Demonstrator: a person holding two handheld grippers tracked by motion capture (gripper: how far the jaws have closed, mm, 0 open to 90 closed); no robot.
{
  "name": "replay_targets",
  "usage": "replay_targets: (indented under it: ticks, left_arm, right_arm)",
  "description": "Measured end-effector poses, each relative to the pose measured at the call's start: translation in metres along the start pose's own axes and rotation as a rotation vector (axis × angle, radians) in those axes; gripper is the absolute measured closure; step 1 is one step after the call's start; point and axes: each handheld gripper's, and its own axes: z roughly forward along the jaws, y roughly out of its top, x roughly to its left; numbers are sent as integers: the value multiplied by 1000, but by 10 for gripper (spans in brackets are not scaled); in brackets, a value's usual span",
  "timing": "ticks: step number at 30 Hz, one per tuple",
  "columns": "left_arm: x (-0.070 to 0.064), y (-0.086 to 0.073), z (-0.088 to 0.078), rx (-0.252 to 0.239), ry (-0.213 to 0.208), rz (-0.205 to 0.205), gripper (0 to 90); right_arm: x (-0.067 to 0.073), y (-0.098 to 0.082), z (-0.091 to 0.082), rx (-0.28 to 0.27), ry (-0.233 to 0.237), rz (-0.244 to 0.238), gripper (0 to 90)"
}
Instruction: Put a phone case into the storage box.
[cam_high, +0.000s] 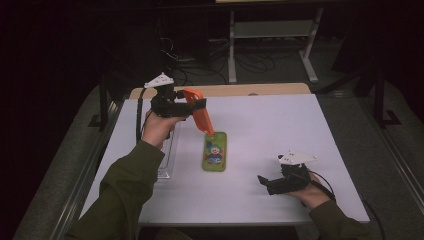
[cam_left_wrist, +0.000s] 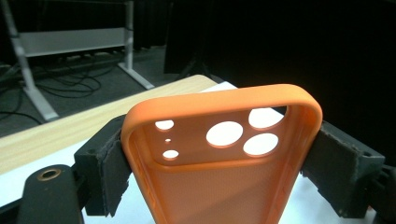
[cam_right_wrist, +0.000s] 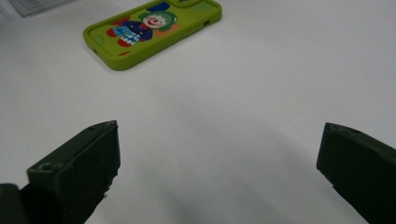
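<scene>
I am holding the orange phone case (cam_high: 199, 114) in my left gripper (cam_high: 192, 106), its pads (cam_left_wrist: 108, 170) pressing on the two long edges near the camera-hole end, so the case is hanging tilted above the white table (cam_high: 270, 130) with its lower end just over the green clown case (cam_high: 214, 151). That green case is lying flat near the middle of the table, picture side up. My right gripper (cam_high: 263, 183) is resting low at the near right, jaws spread wide with nothing between them, pointing toward the green case from well apart. To do this step well, I judge I should be keeping a steady, moderate squeeze on the orange case, since the soft rim could bow and slip if I am pinching too hard. I should be carrying it clear of the green one before lowering, so the hanging end is not dragging across it, and keeping my right gripper open and ready to steady whichever case needs it.
</scene>
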Motion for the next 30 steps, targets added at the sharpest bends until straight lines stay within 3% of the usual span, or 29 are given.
replay_targets:
  ticks: [15,24,30]
  left_arm:
    - [48,7,-14,-18,191,-9,160]
    - [66,14,-21,-32,322,7,160]
    - [76,11,-17,-6,405,4,160]
  right_arm:
    - [-3,1,2,-7,-12,-14,0]
    - [-2,1,3,-5,-14,1,0]
    - [-2,1,3,-8,-13,-14,0]
